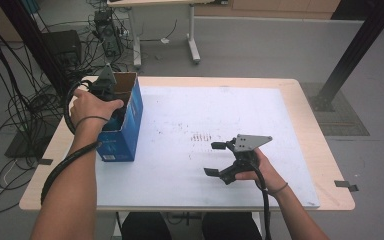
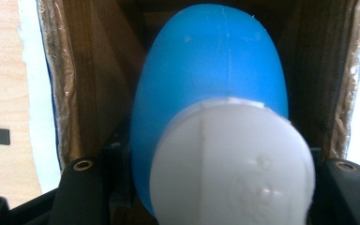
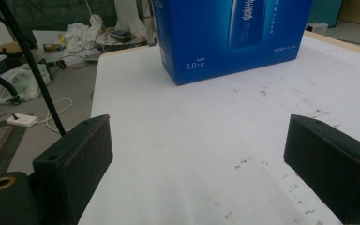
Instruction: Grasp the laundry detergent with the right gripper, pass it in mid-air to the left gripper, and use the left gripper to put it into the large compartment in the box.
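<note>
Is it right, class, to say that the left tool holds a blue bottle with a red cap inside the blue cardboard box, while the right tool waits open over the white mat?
Not quite. The cap is white, not red, as the left gripper view shows. The rest stands: the left tool holds the blue bottle inside the blue cardboard box, and the right tool waits open over the white mat.

Layout as you face it: the table (image 1: 305, 107) carries a mat (image 1: 220, 115) over most of its top. The open box (image 1: 125, 125) stands on the mat's edge at your ten o'clock. A capped bottle (image 2: 211, 79) sits inside that box, with your left gripper (image 1: 105, 92) reaching in at its top. Your right gripper (image 1: 219, 159) hovers over the mat at your one o'clock, well apart from the box.
</note>
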Available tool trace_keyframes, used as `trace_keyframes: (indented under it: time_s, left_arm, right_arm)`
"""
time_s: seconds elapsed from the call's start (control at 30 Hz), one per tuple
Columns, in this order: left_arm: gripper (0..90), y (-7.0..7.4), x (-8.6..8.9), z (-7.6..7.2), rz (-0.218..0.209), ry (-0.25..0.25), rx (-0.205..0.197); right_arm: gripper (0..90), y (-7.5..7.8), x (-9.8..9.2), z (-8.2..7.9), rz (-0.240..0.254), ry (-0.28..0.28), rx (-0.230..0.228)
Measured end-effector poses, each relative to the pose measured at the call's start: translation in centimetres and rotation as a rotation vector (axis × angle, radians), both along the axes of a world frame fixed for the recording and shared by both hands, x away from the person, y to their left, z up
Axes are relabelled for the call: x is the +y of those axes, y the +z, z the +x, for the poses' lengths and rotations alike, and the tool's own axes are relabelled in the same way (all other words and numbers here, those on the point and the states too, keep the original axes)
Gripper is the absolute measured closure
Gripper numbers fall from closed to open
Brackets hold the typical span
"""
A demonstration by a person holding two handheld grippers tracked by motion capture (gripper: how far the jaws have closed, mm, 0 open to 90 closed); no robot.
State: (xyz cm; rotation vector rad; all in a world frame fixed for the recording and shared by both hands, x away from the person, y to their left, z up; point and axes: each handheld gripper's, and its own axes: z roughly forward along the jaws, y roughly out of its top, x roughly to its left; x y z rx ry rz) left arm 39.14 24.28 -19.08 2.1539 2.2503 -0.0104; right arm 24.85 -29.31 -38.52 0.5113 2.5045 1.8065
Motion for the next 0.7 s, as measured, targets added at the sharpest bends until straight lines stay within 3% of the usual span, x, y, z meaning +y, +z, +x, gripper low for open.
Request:
trace_keyframes:
  time_s: [0.7]
  left_arm:
    - [37.7,0.01,0.15,0.04,-0.004,-0.006,0.004]
  right_arm:
    - [8.2,0.0,0.05,0.08,-0.004,0.002,0.002]
